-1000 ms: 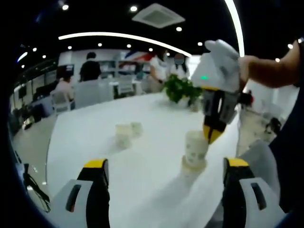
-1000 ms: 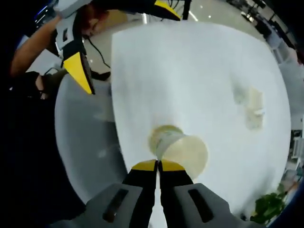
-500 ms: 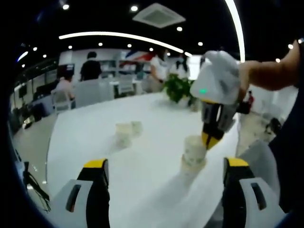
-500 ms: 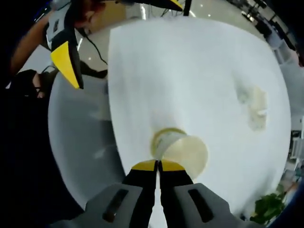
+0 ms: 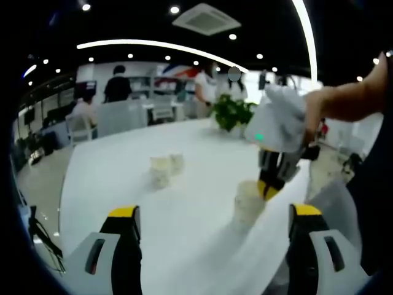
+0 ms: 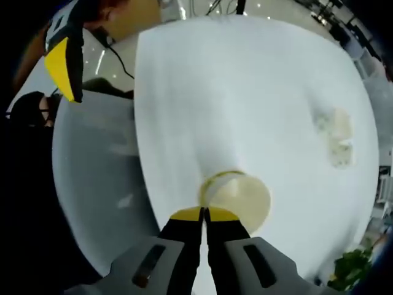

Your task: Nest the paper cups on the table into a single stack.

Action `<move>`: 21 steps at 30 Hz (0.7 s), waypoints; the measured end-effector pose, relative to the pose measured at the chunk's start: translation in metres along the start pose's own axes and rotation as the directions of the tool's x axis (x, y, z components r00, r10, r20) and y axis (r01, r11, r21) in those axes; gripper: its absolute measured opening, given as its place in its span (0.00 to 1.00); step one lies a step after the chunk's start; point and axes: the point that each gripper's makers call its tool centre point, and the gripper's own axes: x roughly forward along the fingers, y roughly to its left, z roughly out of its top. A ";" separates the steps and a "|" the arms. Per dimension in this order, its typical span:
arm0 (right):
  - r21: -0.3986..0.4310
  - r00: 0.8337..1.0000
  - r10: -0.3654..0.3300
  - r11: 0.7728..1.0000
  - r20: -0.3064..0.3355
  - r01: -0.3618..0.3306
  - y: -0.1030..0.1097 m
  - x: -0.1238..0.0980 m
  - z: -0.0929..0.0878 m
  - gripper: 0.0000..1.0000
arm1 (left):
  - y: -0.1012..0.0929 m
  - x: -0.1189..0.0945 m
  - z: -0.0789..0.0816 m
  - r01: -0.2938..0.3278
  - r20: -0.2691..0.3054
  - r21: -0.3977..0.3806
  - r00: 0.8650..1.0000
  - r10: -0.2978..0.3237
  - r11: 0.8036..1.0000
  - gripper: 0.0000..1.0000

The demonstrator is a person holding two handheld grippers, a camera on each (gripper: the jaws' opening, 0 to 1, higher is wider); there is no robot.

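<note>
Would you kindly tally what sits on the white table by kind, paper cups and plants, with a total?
Paper cups: 3 — one pinched at its rim by the right tongs, the held cup, and two loose cups side by side farther out.
Potted plants: 1 — the green plant at the far edge.
Total: 4

Table point(image 5: 123, 178): we log 1 large white top with a rounded edge.
Plant point(image 5: 232, 114): 1 leafy green plant at the far end of the table; we also spot it in the right gripper view point(image 6: 351, 270).
Chairs point(image 5: 120, 118): pale, behind the table.
People point(image 5: 116, 86): we count several in the background.
Ceiling: we note spotlights, 1 curved light strip point(image 5: 153, 46), 1 air vent point(image 5: 206, 18).
</note>
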 end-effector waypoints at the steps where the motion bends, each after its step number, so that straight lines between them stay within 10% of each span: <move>1: -0.010 1.000 -0.002 1.000 0.003 0.002 0.000 0.001 0.000 0.00 | -0.001 0.000 0.000 0.000 0.001 -0.002 1.000 0.000 1.000 0.99; 21: -0.061 0.988 0.042 0.998 0.150 -0.033 0.005 0.010 0.001 0.06 | -0.015 0.004 0.008 0.008 0.002 0.012 1.000 -0.008 1.000 0.99</move>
